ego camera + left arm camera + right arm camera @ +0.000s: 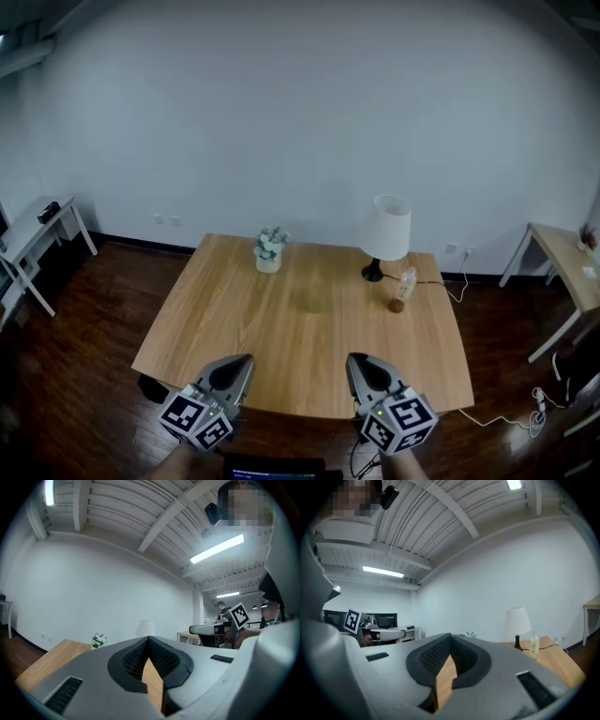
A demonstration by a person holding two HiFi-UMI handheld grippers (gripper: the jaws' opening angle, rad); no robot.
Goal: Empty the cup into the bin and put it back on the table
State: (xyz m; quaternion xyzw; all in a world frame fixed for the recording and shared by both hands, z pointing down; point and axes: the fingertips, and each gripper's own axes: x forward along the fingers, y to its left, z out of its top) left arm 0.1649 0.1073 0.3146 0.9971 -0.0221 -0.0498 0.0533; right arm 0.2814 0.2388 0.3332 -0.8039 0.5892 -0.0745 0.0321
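I see no cup and no bin that I can make out in any view. Both grippers hover over the near edge of the wooden table [309,319]. My left gripper [246,359] is shut with nothing in it, its tips meeting in the left gripper view [149,638]. My right gripper [354,359] is also shut and empty, as the right gripper view shows [451,635]. Both point toward the far wall, level with each other.
A small pot of flowers [269,251], a white lamp [386,234] and a small bottle [404,289] stand at the table's far side. Side tables sit at far left [37,230] and right [567,262]. A dark object [150,386] shows under the near left corner.
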